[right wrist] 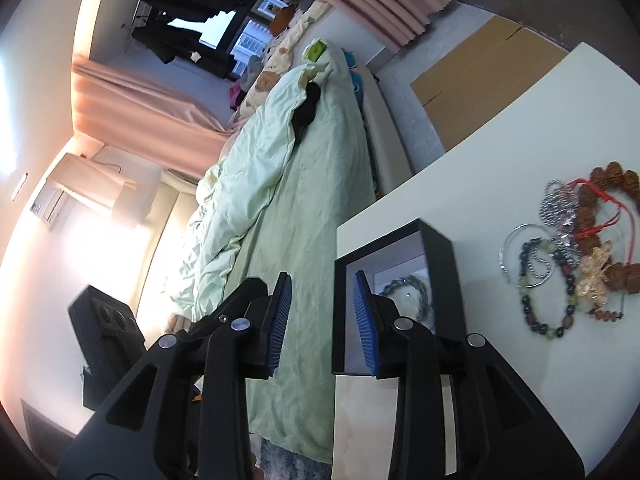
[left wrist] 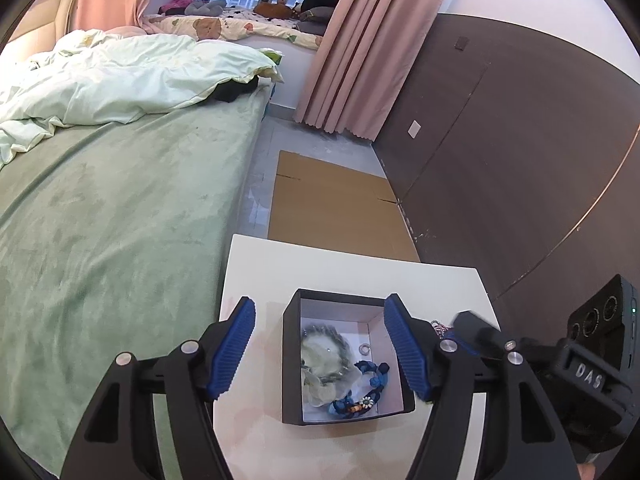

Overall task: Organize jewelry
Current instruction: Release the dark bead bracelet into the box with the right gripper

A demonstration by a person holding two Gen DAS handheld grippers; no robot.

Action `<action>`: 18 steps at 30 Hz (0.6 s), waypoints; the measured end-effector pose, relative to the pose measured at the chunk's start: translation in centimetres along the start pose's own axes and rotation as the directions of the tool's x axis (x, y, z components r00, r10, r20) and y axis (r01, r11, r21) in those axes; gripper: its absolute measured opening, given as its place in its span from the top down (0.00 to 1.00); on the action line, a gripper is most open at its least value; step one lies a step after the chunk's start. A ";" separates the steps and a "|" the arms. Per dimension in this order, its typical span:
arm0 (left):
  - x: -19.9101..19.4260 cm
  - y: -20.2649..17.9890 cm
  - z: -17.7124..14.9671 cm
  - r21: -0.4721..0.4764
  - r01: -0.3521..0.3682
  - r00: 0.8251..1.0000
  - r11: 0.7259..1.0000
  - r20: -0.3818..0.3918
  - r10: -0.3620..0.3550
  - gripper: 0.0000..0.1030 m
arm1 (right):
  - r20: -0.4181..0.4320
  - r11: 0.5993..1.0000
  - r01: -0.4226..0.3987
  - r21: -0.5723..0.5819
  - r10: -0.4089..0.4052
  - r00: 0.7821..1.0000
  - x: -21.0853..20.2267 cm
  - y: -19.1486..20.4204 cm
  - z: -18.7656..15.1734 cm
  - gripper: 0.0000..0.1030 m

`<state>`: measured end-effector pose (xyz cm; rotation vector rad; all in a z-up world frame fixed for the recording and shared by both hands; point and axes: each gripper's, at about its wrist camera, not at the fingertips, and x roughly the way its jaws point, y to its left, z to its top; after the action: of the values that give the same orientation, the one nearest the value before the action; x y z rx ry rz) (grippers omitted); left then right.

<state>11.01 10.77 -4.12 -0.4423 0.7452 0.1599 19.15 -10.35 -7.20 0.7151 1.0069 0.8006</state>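
Observation:
A black open box (left wrist: 290, 364) with a white inside stands on a white table (left wrist: 256, 264). It holds a pale green bracelet (left wrist: 320, 348), a small ring (left wrist: 365, 348) and a blue beaded string (left wrist: 370, 376). My left gripper (left wrist: 320, 348) is open and empty, its blue pads either side of the box from above. My right gripper (right wrist: 322, 320) is open and empty beside the box (right wrist: 452, 280), one finger (right wrist: 366, 324) over its near wall. A pile of loose jewelry (right wrist: 568, 256) lies on the table to the right of the box: dark bead bracelet, silver bangles, brown bead strand with red cord.
A bed with a green cover (left wrist: 100, 232) runs along the table's left side. Flattened cardboard (left wrist: 332, 204) lies on the floor beyond the table. A dark wall panel (left wrist: 500, 160) and pink curtain (left wrist: 352, 48) stand to the right. The right gripper's body (left wrist: 580, 372) shows at right.

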 end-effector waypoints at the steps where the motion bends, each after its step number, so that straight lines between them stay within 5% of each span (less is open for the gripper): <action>1: 0.1 0.0 0.0 0.001 0.000 1.000 1.000 -0.004 0.000 0.37 | 0.009 1.000 0.009 0.007 -0.009 1.000 -0.4 -0.3 0.2 0.68; 18: 1.3 -5.1 -1.9 0.114 0.055 0.998 0.992 -0.038 -0.051 0.37 | 0.064 0.968 0.238 0.075 -0.243 0.968 -7.1 -5.3 1.3 0.69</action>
<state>12.27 5.37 -4.52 -0.3560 0.7716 0.0589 19.36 -19.32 -7.93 0.6593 1.0360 0.5281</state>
